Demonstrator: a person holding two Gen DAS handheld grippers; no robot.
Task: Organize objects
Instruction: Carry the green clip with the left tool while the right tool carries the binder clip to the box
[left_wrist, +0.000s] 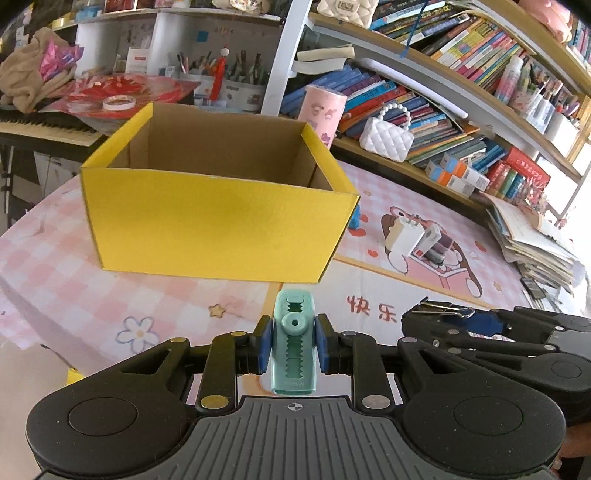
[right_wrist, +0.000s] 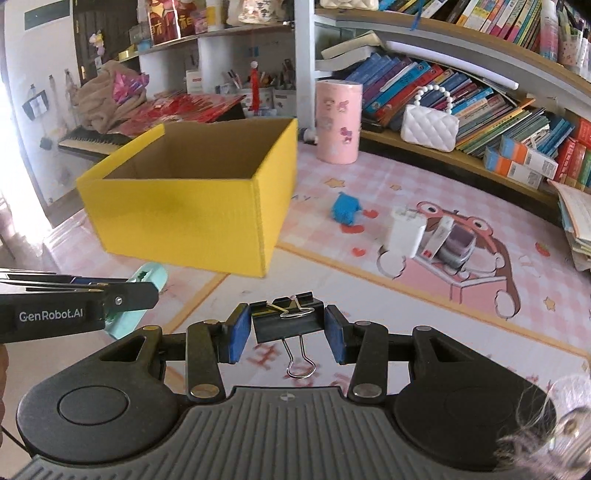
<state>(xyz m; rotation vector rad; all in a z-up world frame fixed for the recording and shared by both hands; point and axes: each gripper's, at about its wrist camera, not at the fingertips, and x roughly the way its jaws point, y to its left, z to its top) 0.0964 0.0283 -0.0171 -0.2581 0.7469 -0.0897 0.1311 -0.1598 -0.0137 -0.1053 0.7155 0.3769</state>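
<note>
Two loads in hand, both heading for yellow box (left_wrist: 218, 221) on pink mat (left_wrist: 424, 291). Left gripper (left_wrist: 293, 343) clamped on teal clip-like tool (left_wrist: 293, 350), blue pads (left_wrist: 264, 345) pressing its long sides, tool pointing forward along fingers. Right gripper (right_wrist: 288, 332) closed on black binder clip (right_wrist: 288, 319), pads at its two ends, wire handle (right_wrist: 300, 358) hanging loose underneath. Box open-topped, inside looks bare from what shows, floor of it mostly hidden by near wall. Both grippers short of near wall, low relative to rim.

Step judged: carry and drop into box. For a clean drop: lift above rim first, cross near wall with clearance, especially for dangling wire handle, likely to snag cardboard edge. Stagger arms, grippers close side by side, collision risk over one opening. Release only once well inside walls, low enough to avoid bounce-out. Light box, probably slides if bumped, so no contact with walls.

Left on mat, right of box: blue fuzzy toy (right_wrist: 347, 212), white charger block (right_wrist: 404, 232), small items beside it, unclear what.
</note>
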